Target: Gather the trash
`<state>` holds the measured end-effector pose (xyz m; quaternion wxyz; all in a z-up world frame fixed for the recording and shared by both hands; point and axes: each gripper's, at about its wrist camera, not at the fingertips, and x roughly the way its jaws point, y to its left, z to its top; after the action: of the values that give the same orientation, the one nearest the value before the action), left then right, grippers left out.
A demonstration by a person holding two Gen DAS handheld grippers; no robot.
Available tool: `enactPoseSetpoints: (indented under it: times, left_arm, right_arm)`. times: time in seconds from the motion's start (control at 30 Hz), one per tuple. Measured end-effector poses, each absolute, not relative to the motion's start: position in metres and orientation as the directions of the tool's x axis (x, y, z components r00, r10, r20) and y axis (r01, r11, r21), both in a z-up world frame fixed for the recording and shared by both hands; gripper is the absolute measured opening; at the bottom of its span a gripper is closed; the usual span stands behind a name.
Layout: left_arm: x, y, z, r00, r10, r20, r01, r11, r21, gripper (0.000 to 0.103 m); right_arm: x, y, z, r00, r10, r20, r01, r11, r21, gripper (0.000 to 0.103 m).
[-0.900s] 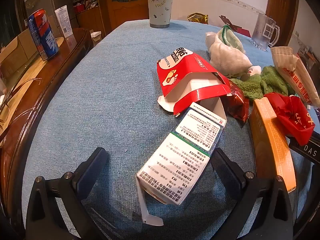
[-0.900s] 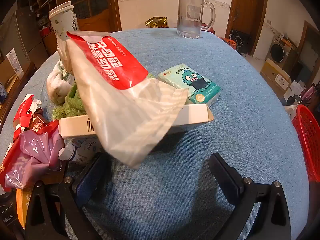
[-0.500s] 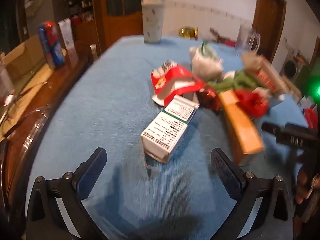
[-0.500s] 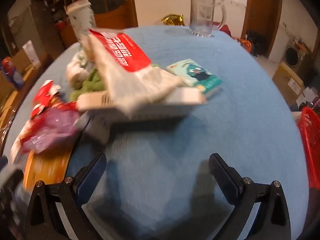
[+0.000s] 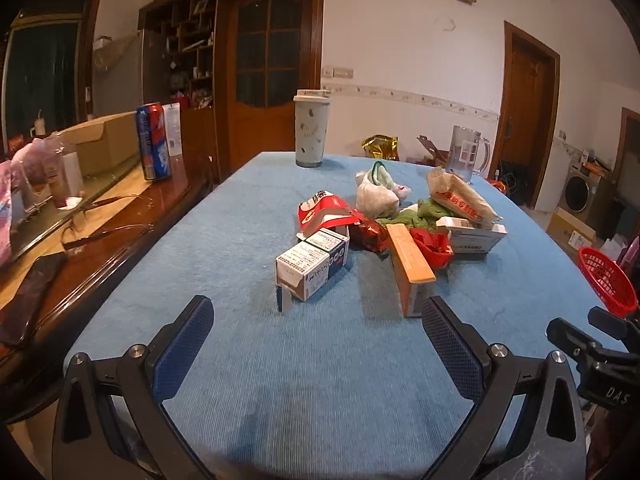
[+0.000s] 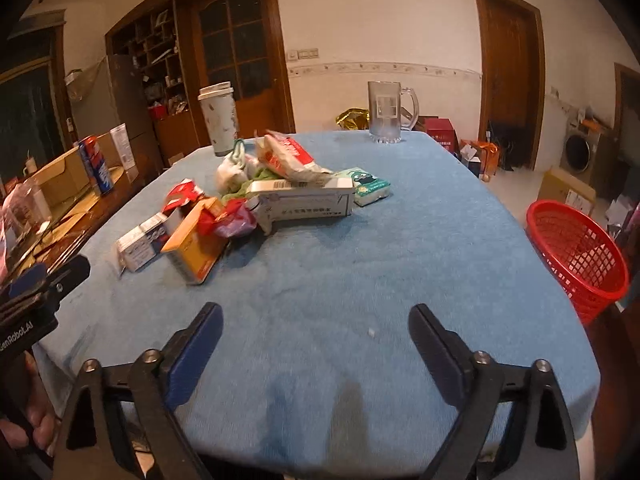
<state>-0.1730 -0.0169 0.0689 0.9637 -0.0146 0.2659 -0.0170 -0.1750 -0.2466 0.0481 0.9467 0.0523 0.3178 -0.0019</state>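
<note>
A heap of trash lies mid-table on the blue cloth (image 5: 320, 360): a white medicine box (image 5: 312, 266) (image 6: 138, 246), an orange box (image 5: 410, 268) (image 6: 196, 246), a torn red carton (image 5: 326, 210), a long white box (image 6: 306, 202), a red-and-white bag (image 5: 460, 198) (image 6: 290, 158), crumpled wrappers and a green cloth. A red mesh basket (image 6: 576, 252) (image 5: 606, 282) sits off the table's right edge. My left gripper (image 5: 318, 320) is open and empty, near the front edge, short of the white box. My right gripper (image 6: 314, 330) is open and empty, to the right of the heap.
A tall lidded cup (image 5: 312, 132) and a glass mug (image 6: 390, 114) stand at the far edge. A teal tissue pack (image 6: 366, 186) lies beside the heap. A wooden side table (image 5: 100, 216) on the left holds a blue can (image 5: 153, 142) and a cardboard box.
Both grippers have pulled back and up from the heap toward the front edge. The trash now looks smaller and farther away. Both stay open and empty.
</note>
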Motion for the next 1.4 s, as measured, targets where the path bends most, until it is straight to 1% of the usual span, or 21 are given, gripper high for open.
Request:
enactPoseSetpoints:
  times: [0.07, 0.2, 0.3, 0.47, 0.63, 0.8, 1.4]
  left_arm:
    - [-0.183, -0.018, 0.067, 0.862, -0.039, -0.505, 0.025, 0.999, -0.034, 0.103]
    - [-0.196, -0.02, 0.062, 0.873, -0.019, -0.488, 0.024, 1.0, 0.003, 0.103]
    - [-0.194, -0.026, 0.057, 0.869, -0.01, -0.494, 0.025, 0.999, 0.024, 0.103]
    - [-0.191, -0.027, 0.05, 0.858, -0.017, -0.513, 0.035, 0.999, 0.024, 0.103]
    - [-0.191, -0.027, 0.046, 0.851, -0.019, -0.525, 0.042, 0.999, 0.032, 0.103]
    - [-0.19, -0.027, 0.043, 0.848, -0.015, -0.529, 0.04, 0.999, 0.035, 0.103]
    - [-0.189, -0.026, 0.038, 0.843, -0.019, -0.537, 0.046, 0.998, 0.036, 0.103]
  right_arm:
    - [-0.18, -0.248, 0.047, 0.802, 0.024, -0.597, 0.043, 0.994, 0.098, 0.091]
    - [-0.187, -0.245, 0.048, 0.805, 0.005, -0.593, 0.053, 0.995, 0.08, 0.091]
    - [-0.184, -0.246, 0.047, 0.81, -0.025, -0.586, 0.074, 0.995, 0.06, 0.091]
    - [-0.18, -0.247, 0.042, 0.799, -0.021, -0.601, 0.078, 0.995, 0.069, 0.091]
    - [-0.183, -0.241, 0.044, 0.804, -0.059, -0.592, 0.087, 0.996, 0.018, 0.091]
    - [-0.181, -0.24, 0.041, 0.793, -0.056, -0.607, 0.081, 0.997, 0.014, 0.091]
    - [-0.183, -0.235, 0.039, 0.79, -0.059, -0.611, 0.07, 0.998, -0.006, 0.091]
